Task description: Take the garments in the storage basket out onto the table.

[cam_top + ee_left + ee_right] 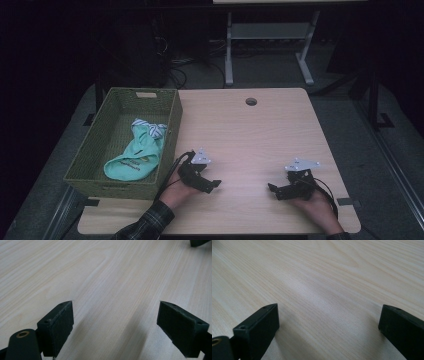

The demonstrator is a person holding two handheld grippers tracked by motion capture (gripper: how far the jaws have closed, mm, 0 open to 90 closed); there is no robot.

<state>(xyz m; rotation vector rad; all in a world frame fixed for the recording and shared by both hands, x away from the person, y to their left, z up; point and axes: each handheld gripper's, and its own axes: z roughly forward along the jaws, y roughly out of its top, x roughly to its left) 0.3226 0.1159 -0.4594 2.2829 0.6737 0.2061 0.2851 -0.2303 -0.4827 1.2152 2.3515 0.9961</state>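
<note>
A green woven basket (102,172) stands at the table's left edge and holds a mint green garment (135,155) with a striped collar. Just right of the basket, low over the wood, is my left gripper (214,185), open and pointing right. My right gripper (273,190) rests near the front right, open and pointing left. In the left gripper view the left gripper (116,322) has wide-apart jaws over bare wood, with a dark tip of the other gripper (198,242) at top right. The right gripper (329,323) likewise shows nothing between its jaws.
The light wood table (250,135) has a round cable hole (251,101) near its far edge. Beyond it on the dark floor are the legs of another table (229,50) and cables. A plaid sleeve (150,222) enters at the bottom left.
</note>
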